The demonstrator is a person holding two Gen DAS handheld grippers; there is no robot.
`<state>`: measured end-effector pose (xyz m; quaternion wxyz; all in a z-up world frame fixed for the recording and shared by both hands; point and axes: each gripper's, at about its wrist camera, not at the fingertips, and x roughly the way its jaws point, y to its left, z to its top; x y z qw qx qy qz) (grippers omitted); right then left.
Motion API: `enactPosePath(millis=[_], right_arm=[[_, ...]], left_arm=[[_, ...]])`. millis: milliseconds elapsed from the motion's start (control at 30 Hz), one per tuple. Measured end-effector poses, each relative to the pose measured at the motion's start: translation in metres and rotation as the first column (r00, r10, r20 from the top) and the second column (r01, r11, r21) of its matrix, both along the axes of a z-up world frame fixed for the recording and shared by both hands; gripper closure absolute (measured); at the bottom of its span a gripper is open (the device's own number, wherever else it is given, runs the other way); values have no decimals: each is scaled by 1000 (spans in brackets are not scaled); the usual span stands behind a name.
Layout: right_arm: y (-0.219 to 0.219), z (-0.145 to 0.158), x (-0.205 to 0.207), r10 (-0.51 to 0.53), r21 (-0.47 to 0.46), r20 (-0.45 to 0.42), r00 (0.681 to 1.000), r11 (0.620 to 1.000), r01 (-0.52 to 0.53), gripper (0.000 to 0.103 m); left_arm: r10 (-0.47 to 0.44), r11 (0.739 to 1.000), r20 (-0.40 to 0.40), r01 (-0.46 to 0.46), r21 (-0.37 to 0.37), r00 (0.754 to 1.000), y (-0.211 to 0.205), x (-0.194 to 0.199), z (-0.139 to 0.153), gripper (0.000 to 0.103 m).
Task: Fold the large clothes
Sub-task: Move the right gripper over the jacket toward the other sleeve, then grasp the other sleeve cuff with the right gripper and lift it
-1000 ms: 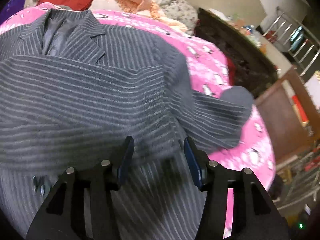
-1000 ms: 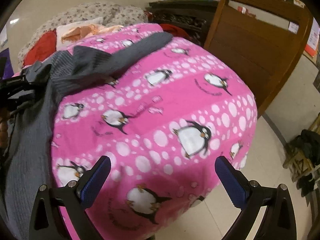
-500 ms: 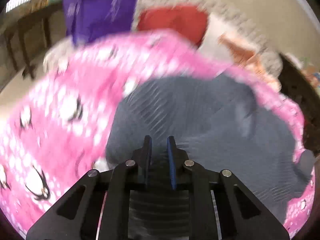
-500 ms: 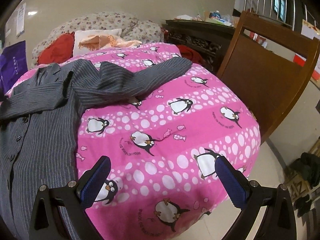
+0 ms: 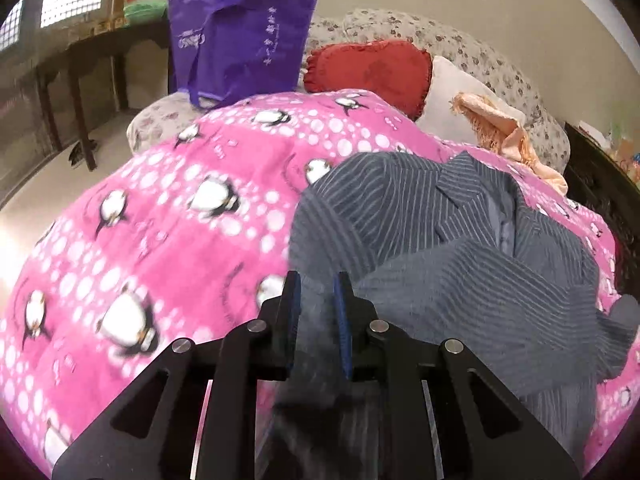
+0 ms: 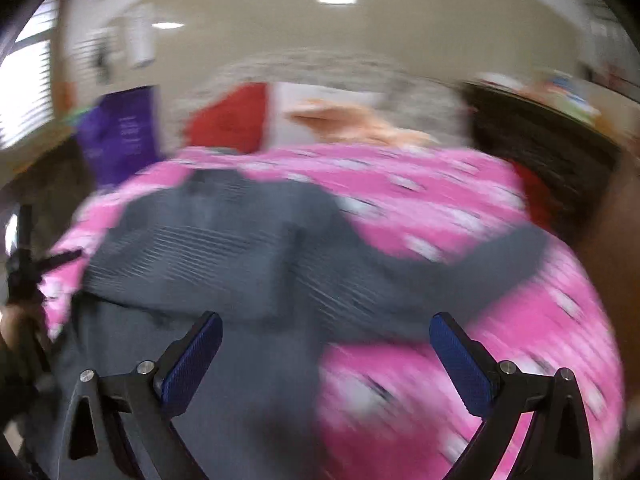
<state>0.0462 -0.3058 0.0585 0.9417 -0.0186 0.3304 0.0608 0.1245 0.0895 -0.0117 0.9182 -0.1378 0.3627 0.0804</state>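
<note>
A grey pinstriped suit jacket (image 5: 460, 248) lies on a pink penguin-print cover (image 5: 168, 224), one sleeve folded across its chest. My left gripper (image 5: 316, 300) is shut on the jacket's left edge, with grey cloth between its blue pads. In the blurred right wrist view the jacket (image 6: 248, 248) spreads below the camera with a sleeve reaching right. My right gripper (image 6: 326, 344) is open and empty above the jacket's lower part. The left gripper shows at the far left in the right wrist view (image 6: 24, 264).
A purple bag (image 5: 240, 36), a red cushion (image 5: 372, 64), a white pillow and a peach cloth (image 5: 500, 132) sit at the head of the bed. A dark wooden table (image 5: 88, 64) stands left, dark furniture (image 6: 540, 144) right.
My left gripper closed on the jacket's left edge and swung its view left. My right gripper moved left, from above bare pink cover to above the jacket, still open.
</note>
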Motion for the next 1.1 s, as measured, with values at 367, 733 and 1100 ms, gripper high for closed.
enactPosePath(millis=[367, 733, 1100], right_arm=[[59, -109, 157, 139, 19, -264, 955, 990, -138, 30], [-130, -1, 90, -131, 43, -29, 991, 990, 132, 29], [-346, -37, 118, -403, 289, -249, 881, 837, 465, 30]], left_arm=[[8, 1000, -157, -5, 19, 988, 31, -55, -39, 88], [166, 986, -132, -166, 13, 977, 60, -85, -48, 75], [73, 992, -190, -52, 112, 979, 30, -63, -62, 17]])
